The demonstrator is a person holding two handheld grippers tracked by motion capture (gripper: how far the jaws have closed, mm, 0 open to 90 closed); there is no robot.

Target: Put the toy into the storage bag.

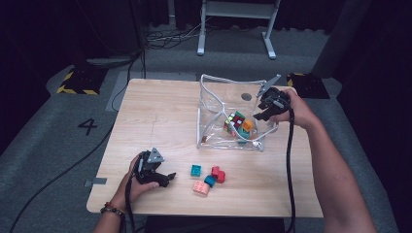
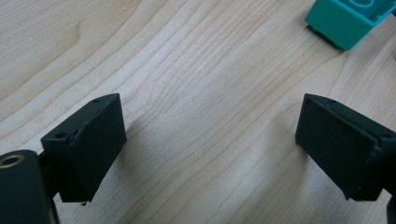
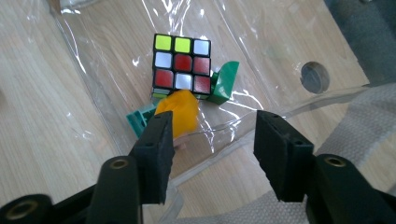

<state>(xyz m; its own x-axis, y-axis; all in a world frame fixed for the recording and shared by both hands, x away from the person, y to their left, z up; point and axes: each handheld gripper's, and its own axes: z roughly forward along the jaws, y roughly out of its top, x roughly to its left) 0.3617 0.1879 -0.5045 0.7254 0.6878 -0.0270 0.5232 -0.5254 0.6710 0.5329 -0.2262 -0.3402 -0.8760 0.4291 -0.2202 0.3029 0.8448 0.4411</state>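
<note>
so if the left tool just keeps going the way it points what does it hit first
Likely the teal block: the left tool lies open and low over the table, aimed at the loose blocks, with bare wood between. Depth is hard to judge.

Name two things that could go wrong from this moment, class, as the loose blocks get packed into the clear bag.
1. The right gripper hangs open over the bag's rim; the floppy clear bag may sag shut before the next block arrives.
2. The pink block, blue block and red block lie bunched together, so the open left gripper could knock neighbours while taking one.
</note>
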